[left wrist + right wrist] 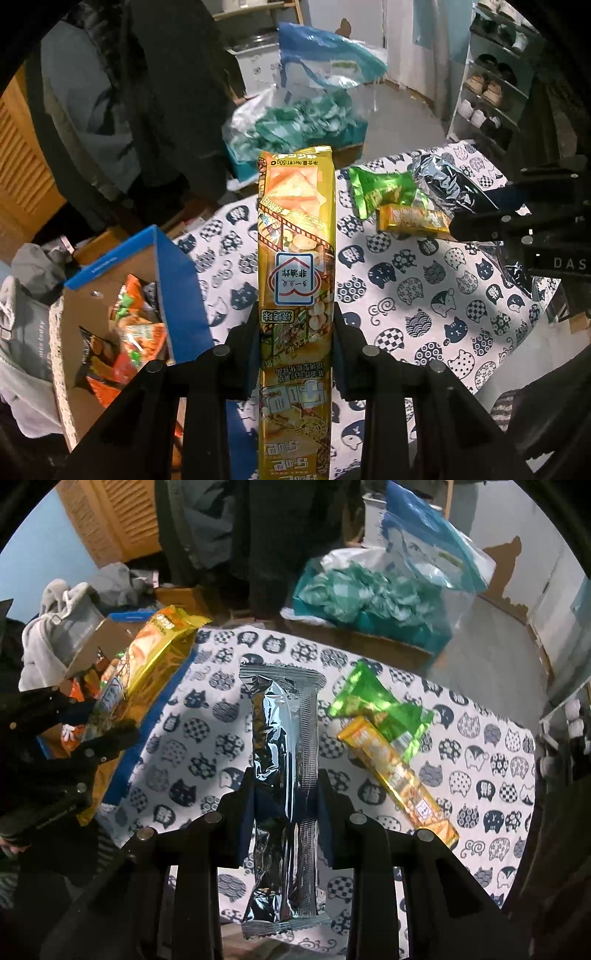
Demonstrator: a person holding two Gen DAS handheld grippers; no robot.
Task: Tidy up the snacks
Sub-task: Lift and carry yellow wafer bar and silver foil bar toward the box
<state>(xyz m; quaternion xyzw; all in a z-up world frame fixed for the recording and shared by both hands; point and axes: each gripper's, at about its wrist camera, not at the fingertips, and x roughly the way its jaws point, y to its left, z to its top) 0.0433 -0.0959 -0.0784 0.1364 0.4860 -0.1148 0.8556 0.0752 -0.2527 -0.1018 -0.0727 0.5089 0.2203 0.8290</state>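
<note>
Slippage threatens: left tongs (295,325) clench the yellow packet (296,236), right tongs (284,786) the silver packet (284,738), both glossy, above the worktop (480,775).

Surface (424,295): white cloth, navy cat-head print | Floor (402,110): pale grey, bare | Shoe rack (491,88): right of room, pale frame, several pairs shelved | Louvred wooden door (110,517): left, orange-brown | Wall (33,554): light blue | Dark coats (177,92): hanging, centre-left
</note>
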